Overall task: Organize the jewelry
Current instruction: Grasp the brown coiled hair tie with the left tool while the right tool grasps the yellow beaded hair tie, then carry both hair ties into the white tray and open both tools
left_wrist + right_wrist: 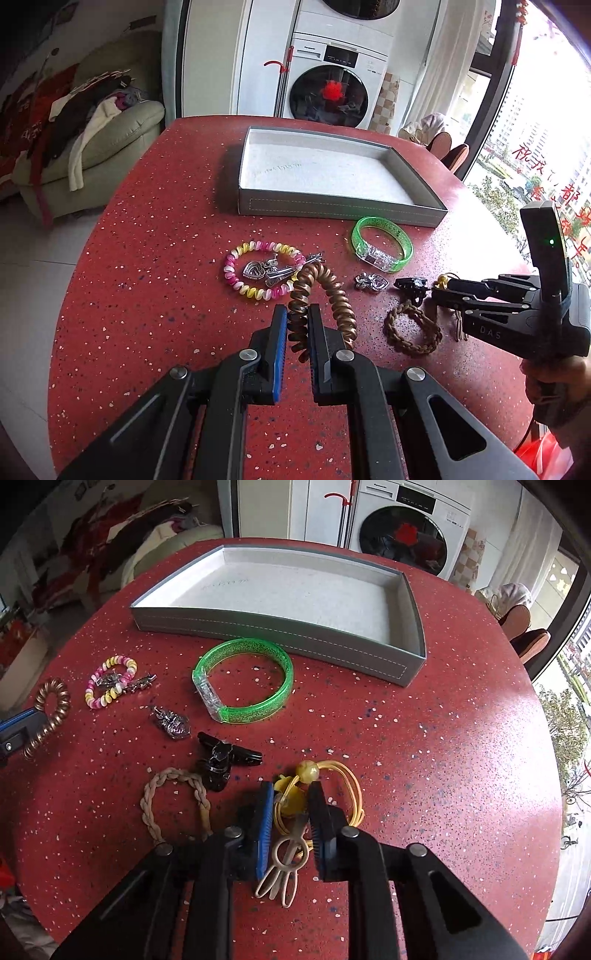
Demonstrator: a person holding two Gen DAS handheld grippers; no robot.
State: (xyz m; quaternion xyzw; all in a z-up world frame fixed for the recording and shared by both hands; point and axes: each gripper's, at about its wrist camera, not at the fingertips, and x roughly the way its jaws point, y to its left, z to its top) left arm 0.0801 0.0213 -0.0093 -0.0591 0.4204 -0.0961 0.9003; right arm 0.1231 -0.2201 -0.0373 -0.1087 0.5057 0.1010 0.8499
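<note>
A grey jewelry tray (332,208) (280,635) stands empty at the back of the red table. My left gripper (297,314) is shut on a brown spiral hair tie (332,291), which also shows in the right wrist view (50,716). My right gripper (291,794) has its jaws around a yellow hair tie (351,794) with a yellow bead (308,770); a gap remains at the pads. The right gripper shows in the left wrist view (439,295). A green bangle (380,243) (243,679) lies in front of the tray.
A pink-yellow spiral bracelet (258,271) (110,681) with silver clips, a silver charm (371,282) (171,722), a black clip (410,286) (221,760), a braided tan band (412,328) (173,805) and a beige bunny clip (282,867) lie on the table (147,295). A sofa and washing machines stand behind.
</note>
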